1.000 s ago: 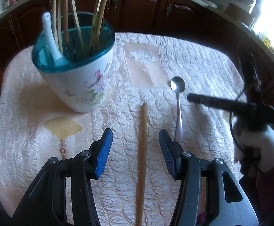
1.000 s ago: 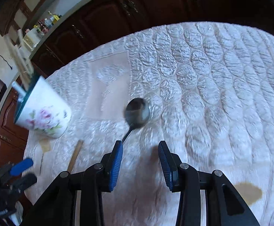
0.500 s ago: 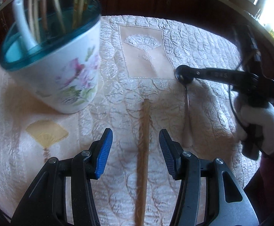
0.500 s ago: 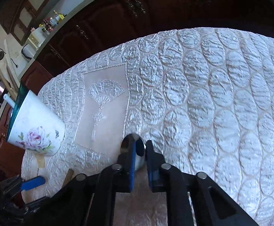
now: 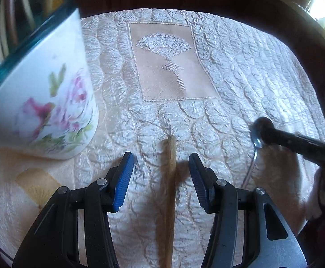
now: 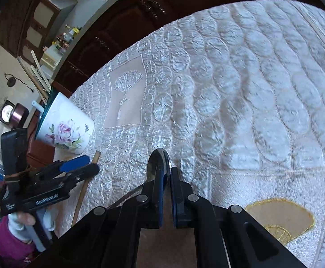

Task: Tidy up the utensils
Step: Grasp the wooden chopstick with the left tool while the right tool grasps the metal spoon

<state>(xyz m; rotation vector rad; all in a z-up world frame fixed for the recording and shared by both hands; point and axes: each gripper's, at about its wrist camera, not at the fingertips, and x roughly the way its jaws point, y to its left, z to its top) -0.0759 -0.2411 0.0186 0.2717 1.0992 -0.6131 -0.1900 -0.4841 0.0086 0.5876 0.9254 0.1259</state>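
1. Your left gripper (image 5: pixel 160 174) sits low over the quilted tablecloth (image 5: pixel 240 67), jaws spread wide, nothing between the pads but air and the stick below.
2. The wooden stick (image 5: pixel 170 192) lies flat on the cloth, running straight up the gap between your left fingers; neither pad touches it. Its far tip ends just past the fingertips.
3. Your right gripper (image 6: pixel 166 178) has its jaws pressed nearly together, pinching the metal spoon (image 6: pixel 159 159) at the bowl. The bowl pokes out past the fingertips and the handle trails back to the left under the gripper body.
4. In the left wrist view, that spoon (image 5: pixel 255 143) is to the right of the stick, well apart from it, bowl partly hidden by your right gripper's black finger (image 5: pixel 296 143). Can't tell whether the handle is touching the cloth.
5. In the right wrist view, your left gripper (image 6: pixel 79 165) is near the stick's far tip (image 6: pixel 96 156).
6. The floral utensil cup (image 5: pixel 50 102), teal rim, stands on the cloth left of your left gripper and beyond it. Several sticks and a white handle stand inside it, blurred.
7. A beige fan-embroidered panel (image 5: pixel 169 60) is on the cloth, beyond the stick tip.
8. Dark wooden cabinets (image 6: pixel 140 17) run along the far edge of the table.
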